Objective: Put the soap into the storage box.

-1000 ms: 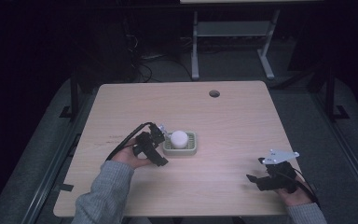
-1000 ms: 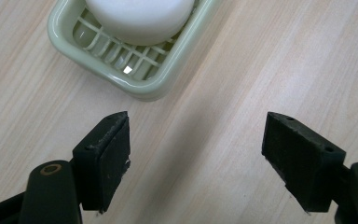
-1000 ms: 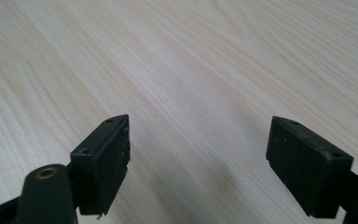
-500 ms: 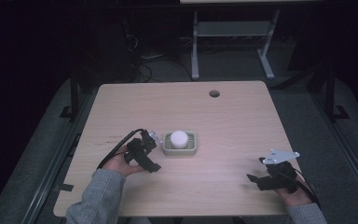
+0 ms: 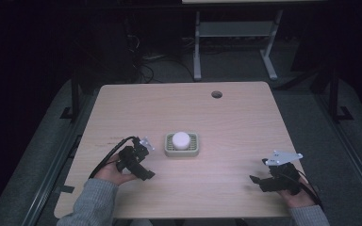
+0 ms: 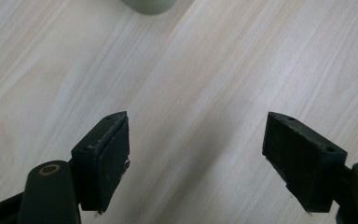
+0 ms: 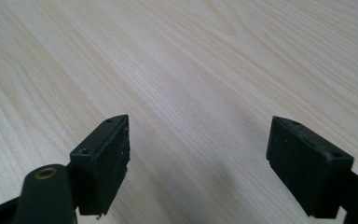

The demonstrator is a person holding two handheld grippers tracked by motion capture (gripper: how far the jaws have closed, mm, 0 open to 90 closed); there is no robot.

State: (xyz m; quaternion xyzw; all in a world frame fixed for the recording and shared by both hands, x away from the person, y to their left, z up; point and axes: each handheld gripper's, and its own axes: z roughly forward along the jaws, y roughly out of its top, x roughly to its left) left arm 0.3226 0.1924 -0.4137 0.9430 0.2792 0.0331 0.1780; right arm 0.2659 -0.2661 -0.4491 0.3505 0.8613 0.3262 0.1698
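Now drawn back: left tool [image 5: 141,162] off the green dish [image 5: 194,149] and pulled toward the near left of the worktop [image 5: 235,117]. A second ago sat right up against the dish's left side, close by the white round lump [image 5: 181,139]. Half a second ago already parted from it; by now farther off again, with a strip of bare wood between. Jaws spread wide, gripping nothing. Seen along the left tool [image 6: 196,135] itself: pale wood grain between the two black pads, and a corner of the dish [image 6: 149,5] just peeping in at the top edge, well ahead of the tips.

Meanwhile no shift at all on the other side. Right tool [image 5: 261,172] parked near the front right corner, far from the dish, exactly as in both earlier pictures. Jaws likewise wide apart and empty, over plain wood in the right gripper view [image 7: 198,140].

As for the lump: seated on the middle of the dish, at the centre of the worktop, untouched and in the same spot throughout. Dish too unmoved and square to the front edge.

Reads, then, as a let-go and a retreat rather than a reach. Most likely placing done, or nearly so, with the lump left to rest on its own and both tools clear of it. Hard to tell from this height how firmly seated; looks steady.
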